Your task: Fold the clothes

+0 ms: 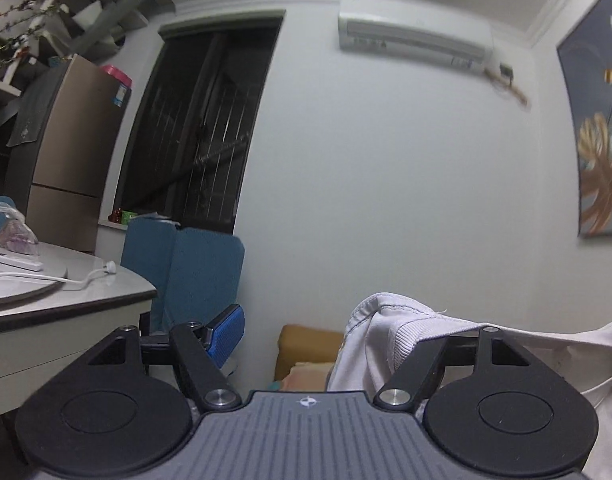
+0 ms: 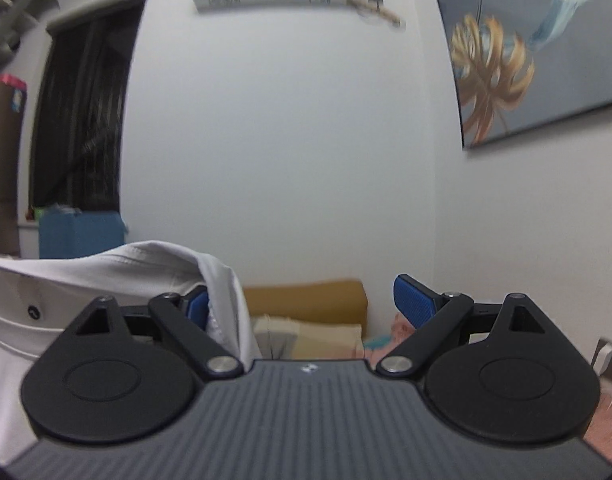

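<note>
Below the wall air conditioner, I see a white garment held up between both tools | left gripper spread wide, cloth draped over its right finger | right gripper spread too, cloth over its left blue pad | worktop left of garment.

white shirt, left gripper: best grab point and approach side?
Grip the white shirt at its ribbed collar band, the stiffest edge in view. It is draped over the right finger of the open left gripper, so shift right until the band sits between the fingers.
</note>
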`<state>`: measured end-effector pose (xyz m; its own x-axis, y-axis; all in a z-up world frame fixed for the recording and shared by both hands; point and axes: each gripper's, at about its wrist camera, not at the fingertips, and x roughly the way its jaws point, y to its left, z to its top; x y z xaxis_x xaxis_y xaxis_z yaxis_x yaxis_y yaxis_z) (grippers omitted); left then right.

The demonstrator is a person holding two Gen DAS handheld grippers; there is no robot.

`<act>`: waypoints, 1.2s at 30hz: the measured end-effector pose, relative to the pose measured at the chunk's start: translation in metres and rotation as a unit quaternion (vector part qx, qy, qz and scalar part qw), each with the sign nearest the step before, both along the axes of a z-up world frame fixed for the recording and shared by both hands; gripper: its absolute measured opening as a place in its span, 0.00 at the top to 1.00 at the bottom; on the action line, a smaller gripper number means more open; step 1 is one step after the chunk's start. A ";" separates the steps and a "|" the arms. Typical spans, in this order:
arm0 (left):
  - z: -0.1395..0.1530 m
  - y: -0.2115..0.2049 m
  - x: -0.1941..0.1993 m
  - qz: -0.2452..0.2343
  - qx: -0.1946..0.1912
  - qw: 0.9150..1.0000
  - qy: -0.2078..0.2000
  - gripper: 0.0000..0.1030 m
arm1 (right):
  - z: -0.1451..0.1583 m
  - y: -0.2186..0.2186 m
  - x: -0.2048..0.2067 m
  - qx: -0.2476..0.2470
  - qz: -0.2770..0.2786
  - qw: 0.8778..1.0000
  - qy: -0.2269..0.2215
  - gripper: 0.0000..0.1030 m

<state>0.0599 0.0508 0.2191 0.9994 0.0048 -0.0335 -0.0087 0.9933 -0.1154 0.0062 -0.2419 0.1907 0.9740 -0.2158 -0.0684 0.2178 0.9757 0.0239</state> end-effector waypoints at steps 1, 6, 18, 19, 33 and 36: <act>-0.011 -0.003 0.026 0.002 0.008 1.000 0.008 0.28 | -0.011 0.000 0.022 -0.001 -0.003 1.000 0.015 0.11; -0.072 -0.020 0.167 0.026 0.042 0.998 0.041 0.28 | -0.062 -0.001 0.157 -0.028 -0.011 0.997 0.071 0.11; -0.358 -0.003 0.471 0.063 0.042 0.973 0.219 0.26 | -0.301 0.003 0.445 -0.023 0.016 0.979 0.201 0.11; -0.378 -0.003 0.486 0.060 0.049 0.968 0.241 0.26 | -0.325 0.003 0.461 -0.024 0.019 0.976 0.218 0.11; -0.391 -0.006 0.499 -0.047 0.058 0.922 0.379 0.02 | -0.374 -0.010 0.522 0.135 0.157 0.910 0.358 0.11; -0.367 -0.012 0.466 -0.053 0.077 0.937 0.337 0.00 | -0.359 -0.003 0.505 0.130 0.152 0.921 0.334 0.11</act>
<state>0.5260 0.0387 -0.1483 0.7467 -0.0368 -0.6641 0.0722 0.9970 0.0260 0.5113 -0.2448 -0.1681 0.7080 0.1689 -0.6857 -0.0138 0.9741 0.2258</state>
